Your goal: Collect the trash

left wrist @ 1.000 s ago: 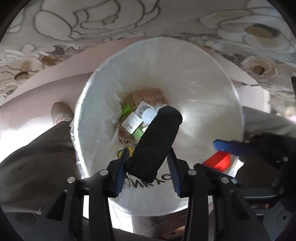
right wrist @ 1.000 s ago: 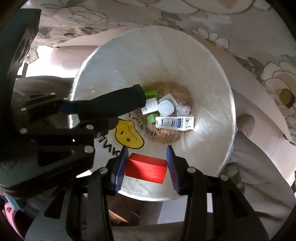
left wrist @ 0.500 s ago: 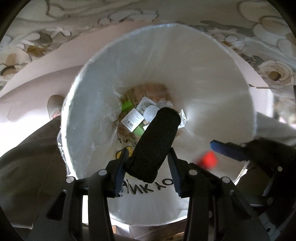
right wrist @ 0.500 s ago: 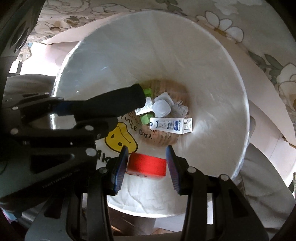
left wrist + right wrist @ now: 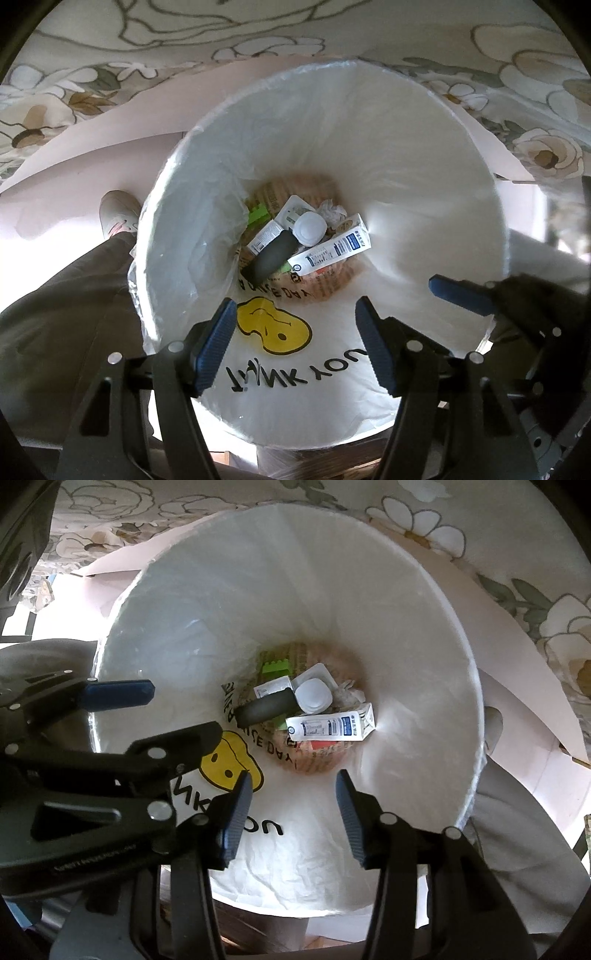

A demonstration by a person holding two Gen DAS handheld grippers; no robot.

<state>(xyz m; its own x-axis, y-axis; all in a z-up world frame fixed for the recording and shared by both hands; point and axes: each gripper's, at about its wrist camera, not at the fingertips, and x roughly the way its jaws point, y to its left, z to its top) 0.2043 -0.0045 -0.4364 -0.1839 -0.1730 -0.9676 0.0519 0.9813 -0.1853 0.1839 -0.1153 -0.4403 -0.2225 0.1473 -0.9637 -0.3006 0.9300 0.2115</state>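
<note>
**Both claws spread over the lined bin; trash lies at the bottom**

1. Container. A white bin (image 5: 424, 177) fitted with a white plastic liner bag (image 5: 332, 365) stands below both claws. The liner carries a yellow smiley print (image 5: 273, 328) and black lettering on the wall nearest the claws.

2. Contents, located from the yellow smiley print. All trash lies on the bin bottom, beyond the print:
- a dark cylindrical roll (image 5: 271, 254), nearest the print, lying on its side;
- a white and blue carton (image 5: 332, 251), just beside the roll, also lying flat;
- a white round-cornered cup (image 5: 309, 229), touching the far end of the roll;
- a crumpled white paper (image 5: 332, 212), beyond the cup;
- a green block (image 5: 258, 215), at the far side of the pile;
- a small white labelled box (image 5: 267, 236), partly under the roll.

3. Claw state. The left claw (image 5: 295, 343) is spread and its jaws are opening; nothing is between them. The right claw (image 5: 293, 808) is also spread, jaws opening, nothing between them. Both hang above the near rim, over the print.

4. View differences.
- The right wrist view shows a red piece (image 5: 325, 744) under the carton (image 5: 332, 725); the left wrist view shows only a faint trace of it.
- The left wrist view shows a shoe (image 5: 118, 214) and a dark trouser leg (image 5: 62, 295) on the floor beside the bin.
- Each view shows the other claw at its edge.
- A floral fabric (image 5: 498, 535) lies beyond the bin in both.
</note>
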